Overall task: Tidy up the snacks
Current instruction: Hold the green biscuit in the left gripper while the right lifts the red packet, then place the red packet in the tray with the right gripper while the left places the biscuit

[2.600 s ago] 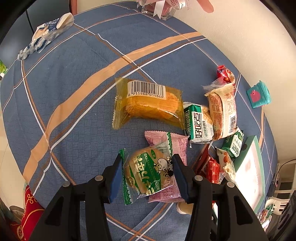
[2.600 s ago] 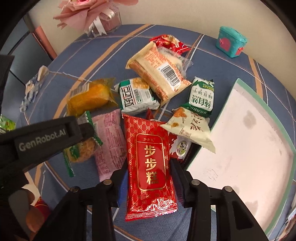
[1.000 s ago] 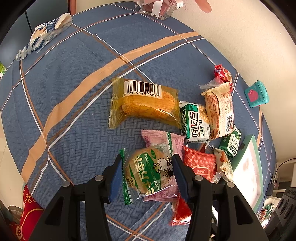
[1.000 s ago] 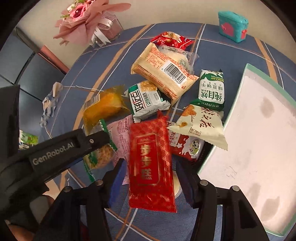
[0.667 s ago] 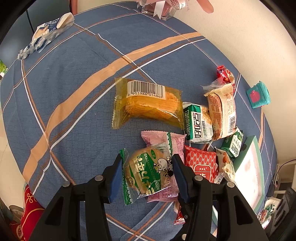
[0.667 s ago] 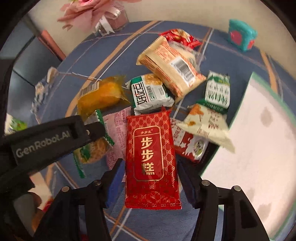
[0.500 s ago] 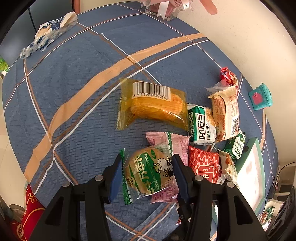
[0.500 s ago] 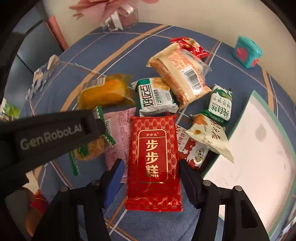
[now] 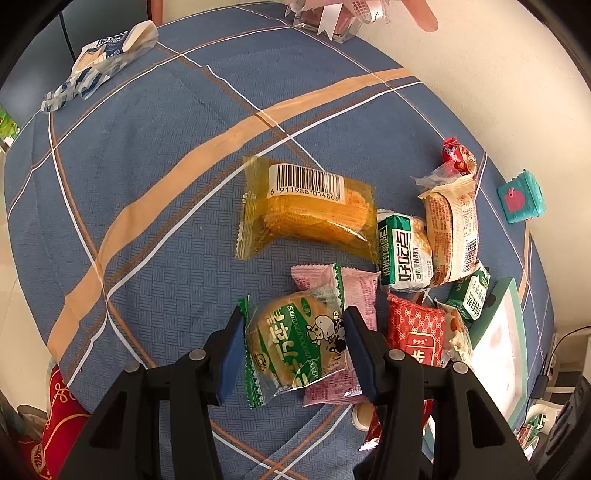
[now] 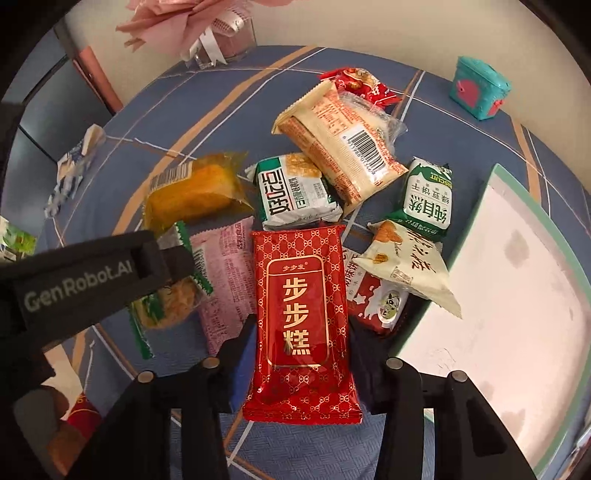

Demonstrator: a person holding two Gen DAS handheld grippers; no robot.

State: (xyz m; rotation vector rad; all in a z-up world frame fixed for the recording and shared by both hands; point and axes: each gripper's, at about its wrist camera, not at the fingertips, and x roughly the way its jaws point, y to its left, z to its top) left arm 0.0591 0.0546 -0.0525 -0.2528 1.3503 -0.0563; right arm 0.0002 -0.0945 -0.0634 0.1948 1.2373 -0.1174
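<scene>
My left gripper (image 9: 293, 345) is shut on a green cake packet with a cow on it (image 9: 295, 343), held just above a pink packet (image 9: 356, 291). My right gripper (image 10: 301, 360) is shut on a long red packet with gold characters (image 10: 301, 310); it also shows in the left wrist view (image 9: 415, 334). Loose snacks lie on the blue plaid cloth: a yellow cake packet (image 9: 306, 210), a green and white packet (image 10: 295, 192), a beige bread packet (image 10: 340, 140), a green biscuit packet (image 10: 428, 197) and a white triangular packet (image 10: 410, 262).
A white tray with a green rim (image 10: 524, 280) lies to the right of the pile. A teal box (image 10: 478, 86) stands near the wall. A pink bouquet in a glass vase (image 10: 207, 33) stands at the back. A crumpled blue and white wrapper (image 9: 99, 62) lies far left.
My right gripper lifted the red packet, tilted it, then brought it level over the pile. My left gripper kept the green cake packet and drifted only slightly.
</scene>
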